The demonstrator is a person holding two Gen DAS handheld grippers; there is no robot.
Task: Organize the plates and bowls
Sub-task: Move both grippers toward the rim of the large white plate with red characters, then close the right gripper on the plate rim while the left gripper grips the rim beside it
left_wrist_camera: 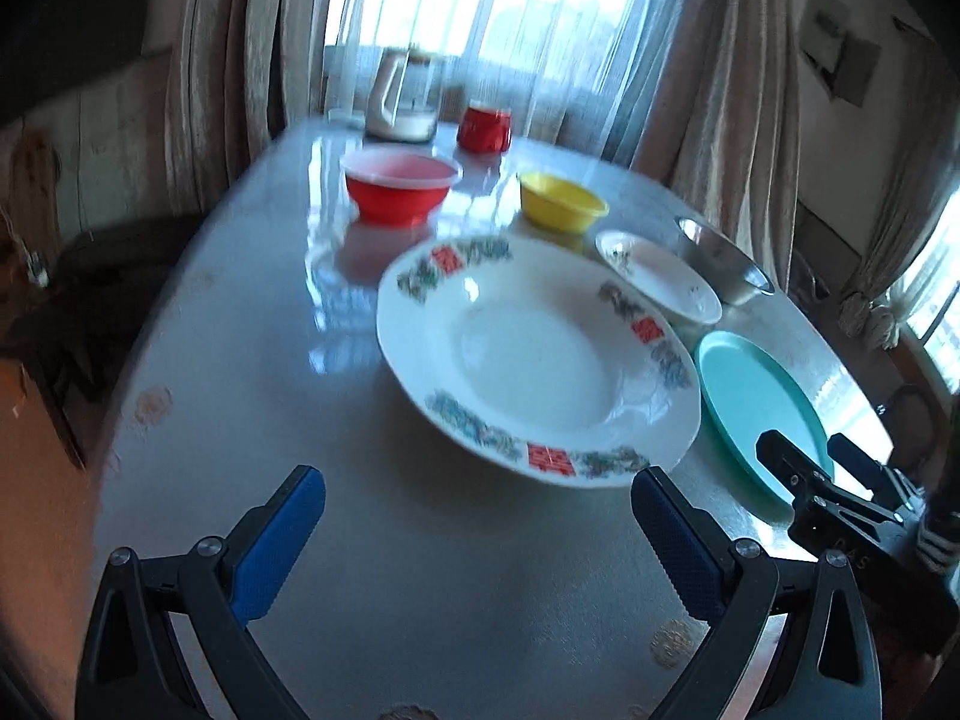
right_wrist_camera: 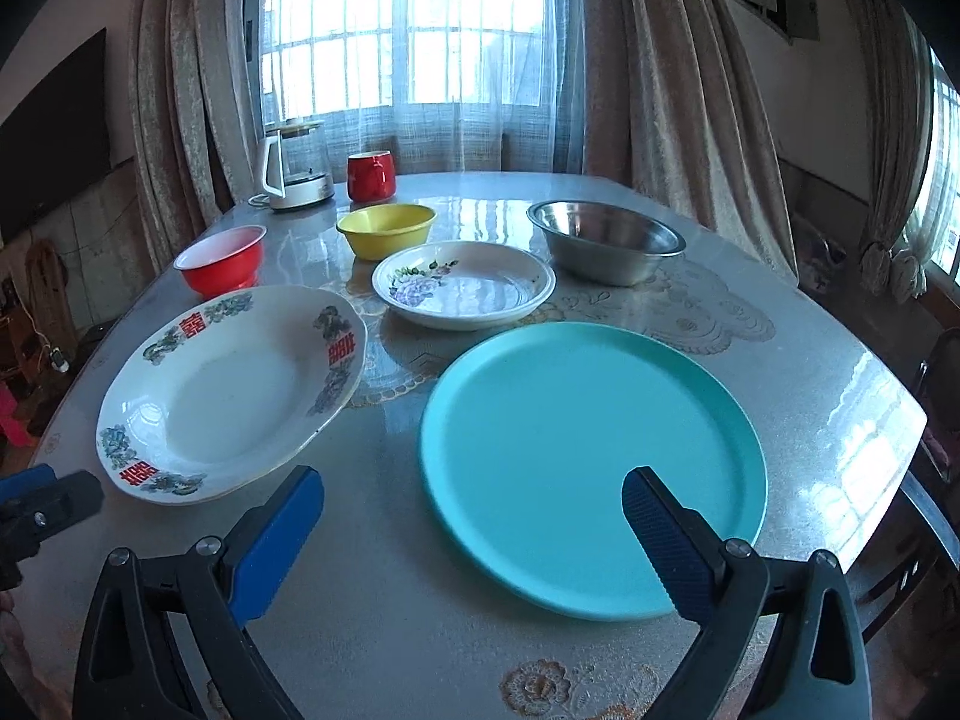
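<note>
A large white plate with red and green rim patterns (left_wrist_camera: 540, 360) (right_wrist_camera: 234, 390) lies flat just ahead of my open left gripper (left_wrist_camera: 477, 495). A turquoise plate (right_wrist_camera: 594, 462) (left_wrist_camera: 759, 402) lies to its right, with my open right gripper (right_wrist_camera: 471, 495) over its near rim; that gripper (left_wrist_camera: 810, 456) also shows in the left wrist view. Behind are a floral white dish (right_wrist_camera: 462, 285) (left_wrist_camera: 660, 273), a steel bowl (right_wrist_camera: 606, 240) (left_wrist_camera: 726, 258), a yellow bowl (right_wrist_camera: 387, 229) (left_wrist_camera: 561, 201) and a red bowl (right_wrist_camera: 222, 261) (left_wrist_camera: 399, 183). Nothing is held.
A glass kettle (right_wrist_camera: 294, 165) (left_wrist_camera: 405, 99) and a red mug (right_wrist_camera: 371, 175) (left_wrist_camera: 485, 129) stand at the far edge of the glossy table (right_wrist_camera: 810, 372) by the curtained window. A dark chair (right_wrist_camera: 942, 372) sits at the right edge. The left gripper (right_wrist_camera: 42, 501) shows at left.
</note>
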